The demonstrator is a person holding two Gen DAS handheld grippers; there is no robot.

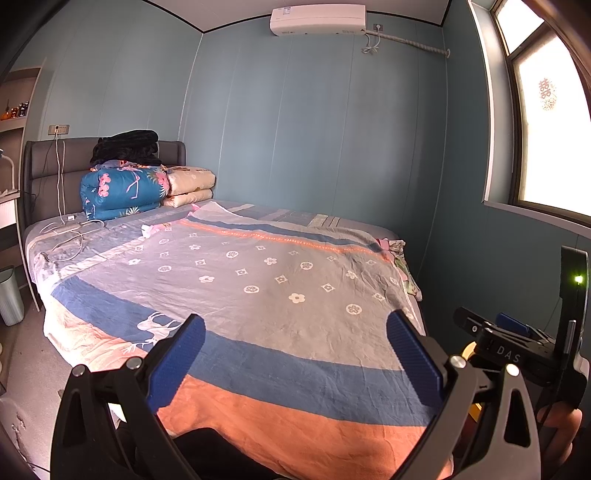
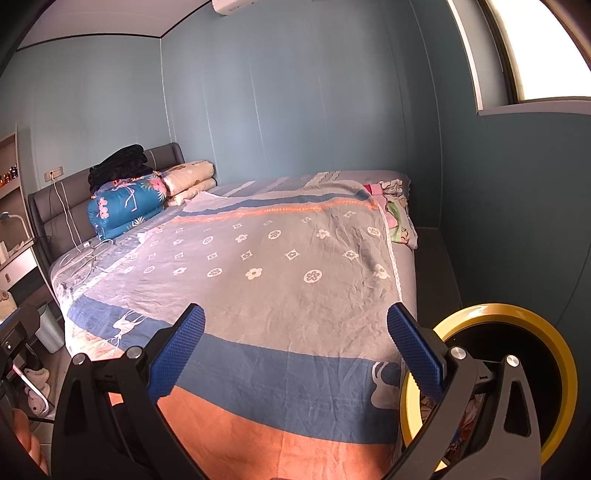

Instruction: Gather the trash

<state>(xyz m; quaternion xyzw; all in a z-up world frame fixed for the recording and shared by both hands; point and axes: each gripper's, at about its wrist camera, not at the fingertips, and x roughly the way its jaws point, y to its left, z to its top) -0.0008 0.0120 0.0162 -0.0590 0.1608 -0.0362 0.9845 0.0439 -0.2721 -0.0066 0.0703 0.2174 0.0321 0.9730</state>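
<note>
Left gripper (image 1: 295, 354) jaws apart and empty above bed's (image 1: 258, 295) foot end, right gripper (image 2: 295, 350) likewise, yellow-rimmed bin (image 2: 517, 369) beside bed's right corner, folded quilts (image 1: 122, 192) at headboard.

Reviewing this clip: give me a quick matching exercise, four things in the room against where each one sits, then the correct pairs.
Things:
1. folded blue floral quilt
2. air conditioner
3. yellow-rimmed bin
4. white charging cables

Places:
A. high on the far wall
B. at the bed's foot corner, beside the right gripper
C. against the headboard
D. loose on the bedspread near the headboard

Pairs: 1-C, 2-A, 3-B, 4-D
</note>
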